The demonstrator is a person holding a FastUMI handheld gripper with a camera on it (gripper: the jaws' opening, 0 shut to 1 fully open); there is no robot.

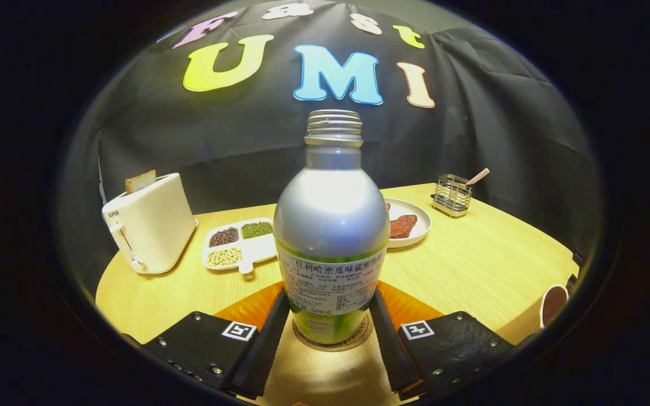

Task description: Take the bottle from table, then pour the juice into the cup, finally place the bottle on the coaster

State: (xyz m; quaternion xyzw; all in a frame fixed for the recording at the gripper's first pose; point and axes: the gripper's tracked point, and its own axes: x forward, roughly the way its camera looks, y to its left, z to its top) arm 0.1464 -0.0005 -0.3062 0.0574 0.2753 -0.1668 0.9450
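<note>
Wooden round table [471, 265] carried the uncapped silver aluminium bottle [330, 225], upright at frame centre on a round coaster [330, 343]. I found gripper [329, 332] fingers flanking its base, grip uncertain.

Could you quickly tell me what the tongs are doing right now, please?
Tongs: closed on the bottle, one finger against each side, bottle upright on the coaster.

I can't see most of the coaster [330, 343] under the bottle [330, 237]. The bottle also hides part of the plate [418, 217]. My view cuts off the cup [553, 304].
</note>
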